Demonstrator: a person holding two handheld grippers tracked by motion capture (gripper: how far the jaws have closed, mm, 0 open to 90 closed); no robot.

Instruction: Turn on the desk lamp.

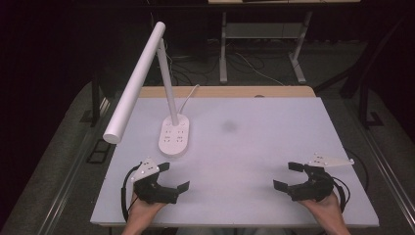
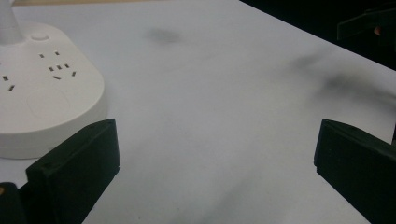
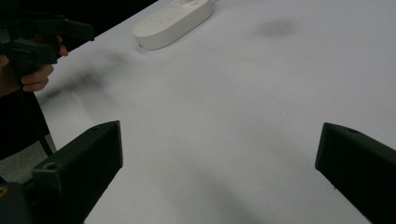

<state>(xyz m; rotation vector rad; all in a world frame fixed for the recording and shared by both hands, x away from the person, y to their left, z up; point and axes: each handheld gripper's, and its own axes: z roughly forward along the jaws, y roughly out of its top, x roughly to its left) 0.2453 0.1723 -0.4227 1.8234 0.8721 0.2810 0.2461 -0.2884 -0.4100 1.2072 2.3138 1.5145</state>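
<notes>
A white desk lamp (image 1: 139, 76) stands on an oval white base (image 1: 174, 135) with power sockets, at the left middle of the white table (image 1: 244, 147). Its long tube head reaches out toward the table's left edge. My left gripper (image 1: 172, 176) rests near the front left, jaws wide apart with nothing between them; the lamp base (image 2: 42, 98) lies just ahead at the left of its view. My right gripper (image 1: 288, 176) rests near the front right, open and empty. Its view shows the lamp base (image 3: 173, 18) far off and the other gripper (image 3: 42, 42) in a hand.
A faint grey smudge (image 1: 229, 126) marks the table's middle. The lamp's white cable (image 1: 190, 94) runs off the far edge. Beyond the table stand metal desk legs (image 1: 223, 49) and floor cables. Dark floor surrounds the table.
</notes>
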